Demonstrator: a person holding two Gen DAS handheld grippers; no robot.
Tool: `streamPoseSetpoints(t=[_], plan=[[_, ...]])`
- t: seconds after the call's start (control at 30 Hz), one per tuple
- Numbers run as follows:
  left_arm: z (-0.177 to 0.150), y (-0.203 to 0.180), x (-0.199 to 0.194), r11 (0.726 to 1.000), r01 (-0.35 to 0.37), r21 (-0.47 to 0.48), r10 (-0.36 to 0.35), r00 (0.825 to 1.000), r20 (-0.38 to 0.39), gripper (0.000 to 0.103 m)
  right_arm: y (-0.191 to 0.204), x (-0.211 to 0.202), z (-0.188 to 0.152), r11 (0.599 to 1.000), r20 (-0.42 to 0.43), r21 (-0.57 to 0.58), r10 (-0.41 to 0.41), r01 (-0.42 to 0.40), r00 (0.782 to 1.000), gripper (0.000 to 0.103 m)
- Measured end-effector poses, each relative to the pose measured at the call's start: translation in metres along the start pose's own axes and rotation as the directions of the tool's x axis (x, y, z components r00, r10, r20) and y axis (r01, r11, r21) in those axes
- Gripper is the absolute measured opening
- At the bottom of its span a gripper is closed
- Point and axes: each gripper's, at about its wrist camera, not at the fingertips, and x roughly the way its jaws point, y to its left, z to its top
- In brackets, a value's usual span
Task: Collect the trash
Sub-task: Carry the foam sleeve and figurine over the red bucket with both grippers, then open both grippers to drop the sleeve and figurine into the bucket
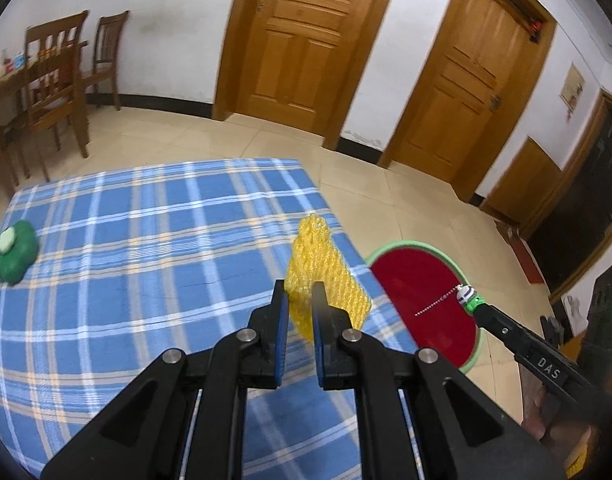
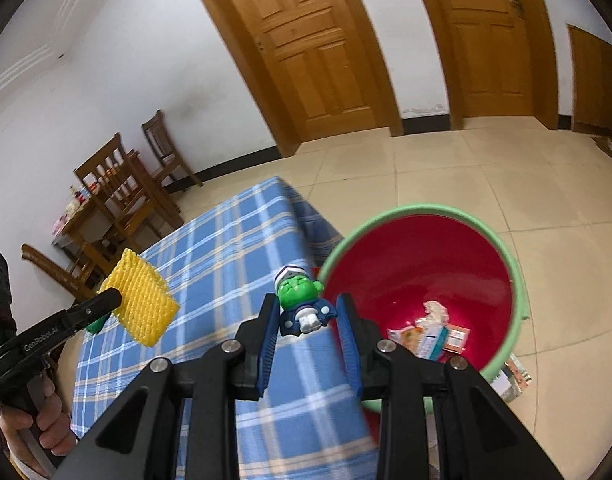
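- Plainly, in the left wrist view the left gripper (image 1: 300, 292) is clenched on a yellow foam net (image 1: 325, 276), which stands up from the jaws toward twelve o'clock, above the blue checked tablecloth (image 1: 146, 220).
- At three o'clock sits the red bin (image 1: 421, 288), its green rim partly hidden by the table edge; the right gripper (image 1: 471, 300) reaches in from four o'clock with a toy figure (image 1: 465, 294) and its bead chain over the bin.
- At nine o'clock a green object (image 1: 14, 250) lies on the cloth.
- In the right wrist view the right gripper (image 2: 306, 320) grasps the toy figure (image 2: 302, 304) by its dark body, green head toward twelve o'clock.
- At three o'clock the red bin (image 2: 417, 264) already holds crumpled paper and wrappers (image 2: 429, 332).
- At nine o'clock the left gripper (image 2: 110, 300) carries the yellow foam net (image 2: 142, 300).
- Judging by looks, the net is light, soft and springy, so a pinch across one edge suffices; the figure seems hard, small and smooth, best squeezed across its torso lest it slip.
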Motion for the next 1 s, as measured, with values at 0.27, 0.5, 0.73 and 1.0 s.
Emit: streamPoseSetpoints(t=[0.27,0.5,0.73,1.0], plan=[[0.008,-0.043,0.024,0.995,0.054,0.081,-0.053,0.998,-0.026,0.01,-0.037,-0.003,-0.005,0.997,0.002,0.06,-0.042,0.041,0.999,0.032],[0.007,-0.076,0.053,0.985,0.101,0.137,-0.092,0.993,-0.073,0.01,-0.067,0.007,-0.009,0.991,-0.031,0.11,-0.071,0.074,0.997,0.032],[0.002,-0.102,0.092,0.977,0.125,0.175,-0.102,0.986,-0.135,0.01,-0.089,0.01,-0.015,0.984,-0.049,0.142,-0.098,0.104,0.994,0.032],[-0.005,-0.114,0.117,0.975,0.134,0.175,-0.101,0.977,-0.187,0.02,-0.11,0.015,-0.018,0.977,-0.06,0.181,-0.102,0.112,0.993,0.032]])
